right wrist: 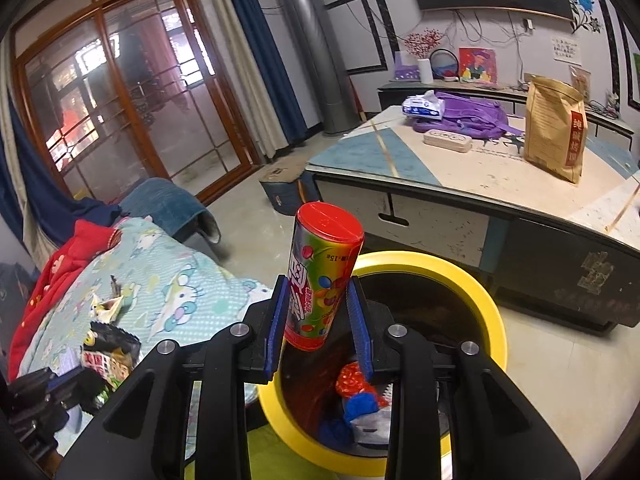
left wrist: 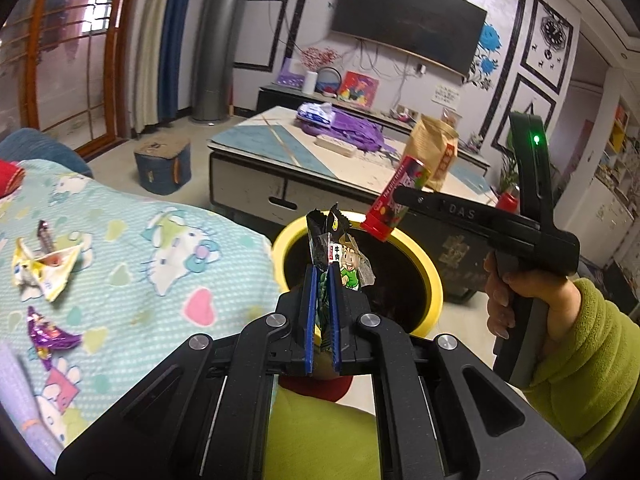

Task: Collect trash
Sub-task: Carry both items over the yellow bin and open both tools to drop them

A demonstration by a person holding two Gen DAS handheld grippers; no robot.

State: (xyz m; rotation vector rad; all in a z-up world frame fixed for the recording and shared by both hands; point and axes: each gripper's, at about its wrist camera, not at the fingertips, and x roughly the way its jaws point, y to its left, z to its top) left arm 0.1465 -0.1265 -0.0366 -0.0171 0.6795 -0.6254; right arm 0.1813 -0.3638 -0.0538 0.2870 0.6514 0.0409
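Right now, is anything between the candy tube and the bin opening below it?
No. In the right wrist view the tube, clamped by the right gripper, hangs over the bin with only air beneath.

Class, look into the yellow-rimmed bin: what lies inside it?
Inside the bin, a red wrapper, blue scraps and something silvery show. The right gripper and its candy tube cover the rest.
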